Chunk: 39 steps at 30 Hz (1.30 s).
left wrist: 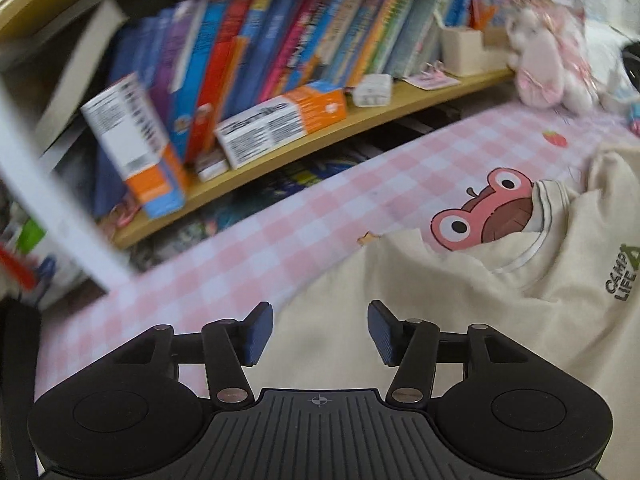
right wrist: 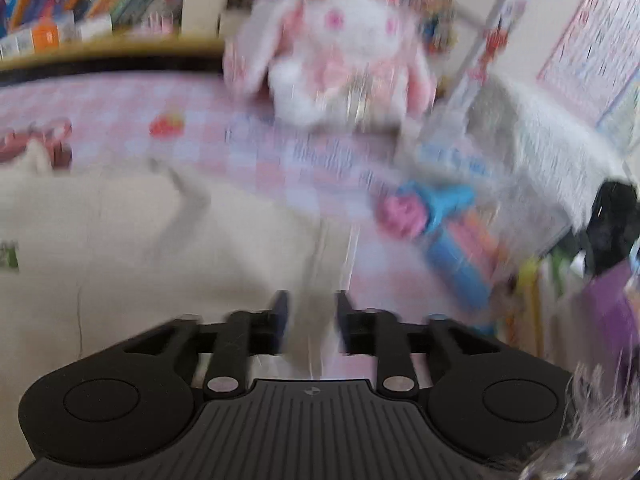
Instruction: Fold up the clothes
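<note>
Both wrist views look low and close along their claws, sharing the cream shirt [left wrist: 460, 288] and checked cloth [right wrist: 200, 96]

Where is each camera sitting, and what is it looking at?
Left wrist: sits behind the left hand-held gripper, open; faces the cream shirt and bookshelf.
Right wrist: sits behind the right hand-held gripper, open; faces the plush bunny; very blurred.
Both share the shirt, pink checked cloth, bunny and shelf.
</note>
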{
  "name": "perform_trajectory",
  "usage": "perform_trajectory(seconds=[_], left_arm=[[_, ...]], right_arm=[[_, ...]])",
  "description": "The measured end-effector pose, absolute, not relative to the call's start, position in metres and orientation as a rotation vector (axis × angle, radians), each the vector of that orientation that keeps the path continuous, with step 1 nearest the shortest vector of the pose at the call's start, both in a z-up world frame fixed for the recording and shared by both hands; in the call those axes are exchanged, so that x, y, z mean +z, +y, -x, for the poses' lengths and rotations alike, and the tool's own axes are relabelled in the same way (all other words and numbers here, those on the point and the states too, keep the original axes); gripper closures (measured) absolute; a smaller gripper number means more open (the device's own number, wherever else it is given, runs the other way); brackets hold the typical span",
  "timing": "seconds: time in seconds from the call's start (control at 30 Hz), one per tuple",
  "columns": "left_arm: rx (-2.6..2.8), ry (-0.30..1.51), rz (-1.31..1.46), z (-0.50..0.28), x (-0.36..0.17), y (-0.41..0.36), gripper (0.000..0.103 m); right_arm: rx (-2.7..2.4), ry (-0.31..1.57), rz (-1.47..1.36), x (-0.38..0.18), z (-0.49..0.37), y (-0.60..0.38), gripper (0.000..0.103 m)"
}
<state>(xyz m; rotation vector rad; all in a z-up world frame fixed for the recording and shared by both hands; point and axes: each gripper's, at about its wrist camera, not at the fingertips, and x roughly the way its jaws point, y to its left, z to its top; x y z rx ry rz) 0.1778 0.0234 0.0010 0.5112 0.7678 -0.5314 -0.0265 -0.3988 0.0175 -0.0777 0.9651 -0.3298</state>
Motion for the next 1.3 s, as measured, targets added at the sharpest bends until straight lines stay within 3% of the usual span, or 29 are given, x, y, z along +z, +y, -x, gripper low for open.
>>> perform_trajectory(seconds=[0.17, 0.33, 0.6, 0.67, 0.7, 0.73, 0.77, 0.97, 1.3], left_arm=[[-0.565, 0.811, -0.523, -0.196, -0.007, 0.018, 0.050], [-0.589, 0.860, -0.515, -0.210, -0.017, 0.019, 0.050], [-0.629, 0.912, -0.417, -0.221, -0.032, 0.030, 0.050], [-0.644, 0.917, -0.347, -0.220, -0.034, 0.037, 0.055], [-0.649, 0.909, -0.347, -0.220, -0.034, 0.039, 0.074], [-0.655, 0.901, -0.347, -0.219, -0.034, 0.041, 0.093], [-0.656, 0.894, -0.343, -0.219, -0.034, 0.043, 0.101], [-0.442, 0.817, -0.243, -0.239, -0.033, 0.048, 0.101], [-0.292, 0.745, -0.203, -0.265, -0.026, 0.064, 0.101]], right_arm=[[-0.092, 0.861, 0.111, 0.044, -0.015, -0.365, 0.067], [0.158, 0.885, 0.168, 0.021, -0.080, -0.300, 0.068], [0.289, 1.003, 0.089, -0.001, -0.127, -0.273, 0.071], [0.325, 1.043, 0.077, -0.007, -0.131, -0.270, 0.081], [0.327, 1.042, 0.088, -0.007, -0.131, -0.267, 0.083], [0.323, 1.047, 0.101, -0.006, -0.134, -0.265, 0.098], [0.308, 1.046, 0.114, -0.005, -0.138, -0.264, 0.099], [0.112, 0.887, 0.102, 0.003, -0.173, -0.268, 0.100], [0.044, 0.784, 0.152, -0.007, -0.231, -0.240, 0.100]])
